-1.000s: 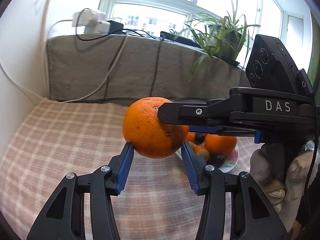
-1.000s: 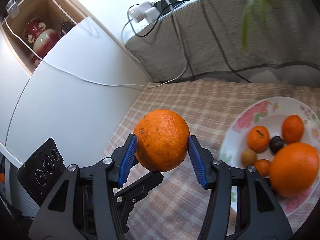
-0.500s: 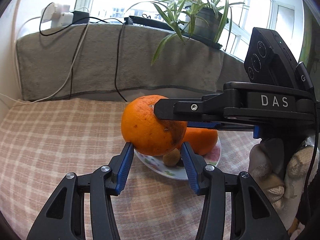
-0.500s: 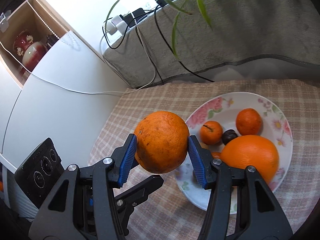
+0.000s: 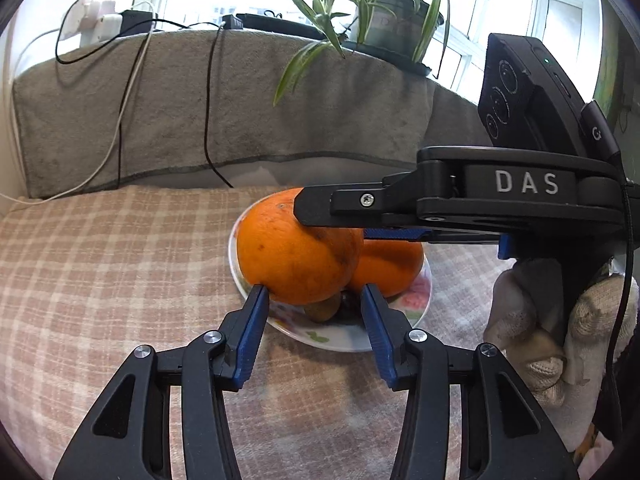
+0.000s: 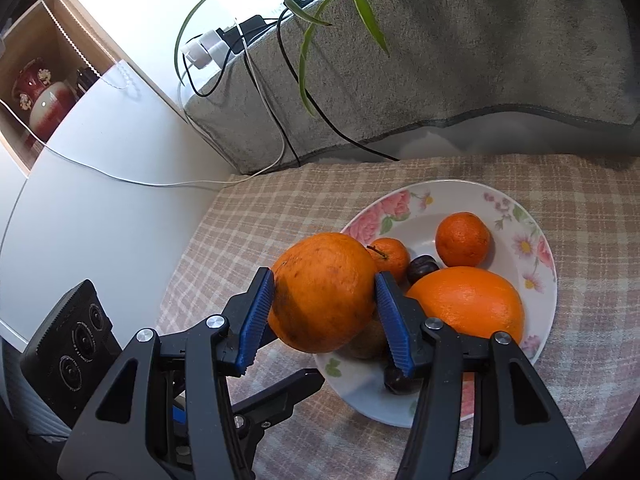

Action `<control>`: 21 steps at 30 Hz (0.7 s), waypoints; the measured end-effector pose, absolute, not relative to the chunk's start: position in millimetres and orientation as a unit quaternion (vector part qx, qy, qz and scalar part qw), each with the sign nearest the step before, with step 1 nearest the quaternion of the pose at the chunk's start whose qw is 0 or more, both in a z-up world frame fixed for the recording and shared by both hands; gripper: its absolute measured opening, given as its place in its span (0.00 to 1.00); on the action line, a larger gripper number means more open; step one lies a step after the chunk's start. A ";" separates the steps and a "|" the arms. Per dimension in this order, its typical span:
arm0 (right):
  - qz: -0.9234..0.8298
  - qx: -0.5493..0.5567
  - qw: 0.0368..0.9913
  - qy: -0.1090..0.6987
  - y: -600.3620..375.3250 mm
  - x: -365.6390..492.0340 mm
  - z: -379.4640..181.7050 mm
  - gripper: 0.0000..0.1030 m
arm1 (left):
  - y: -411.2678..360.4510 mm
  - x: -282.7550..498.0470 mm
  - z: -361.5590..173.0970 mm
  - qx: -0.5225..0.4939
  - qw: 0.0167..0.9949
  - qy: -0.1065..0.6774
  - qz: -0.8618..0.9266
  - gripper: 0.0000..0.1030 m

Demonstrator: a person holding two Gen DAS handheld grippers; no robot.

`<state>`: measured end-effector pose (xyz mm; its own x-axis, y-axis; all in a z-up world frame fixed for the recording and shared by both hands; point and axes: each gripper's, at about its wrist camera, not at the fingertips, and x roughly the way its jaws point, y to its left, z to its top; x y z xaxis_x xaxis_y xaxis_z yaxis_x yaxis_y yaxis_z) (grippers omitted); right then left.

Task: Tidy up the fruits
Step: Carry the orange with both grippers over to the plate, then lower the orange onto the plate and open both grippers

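**Orange hanging over the plate's near-left edge, and the drop is straight down**

On the left, our left tool (image 5: 312,300) sits low beneath the fruit. Its jaws have just been closing a touch, yet they clamp nothing; the orange (image 5: 288,256) sits just past and above their tips. In the middle, the right tool (image 6: 322,280) is clenched on that orange, one blue pad on each flank, carrying it clear of the checked cloth (image 6: 256,216). Further right lies the plate (image 6: 440,196), its left rim directly under the fruit and a big orange (image 6: 468,304) just beside. We reckon the gap there is tight, and the right hand is the one to set it down.
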<state>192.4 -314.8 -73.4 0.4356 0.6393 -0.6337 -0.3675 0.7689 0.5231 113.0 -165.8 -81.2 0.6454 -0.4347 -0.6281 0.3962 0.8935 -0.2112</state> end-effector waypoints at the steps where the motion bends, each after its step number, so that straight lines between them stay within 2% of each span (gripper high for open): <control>1: 0.301 0.155 0.833 0.437 -315.1 192.6 -74.0 0.53 | -166.6 112.9 -81.7 -0.026 0.907 0.353 -0.229 0.44; 21: 0.286 0.147 0.847 0.424 -322.5 188.3 -66.2 0.53 | -161.4 103.4 -74.7 -0.022 0.910 0.345 -0.231 0.43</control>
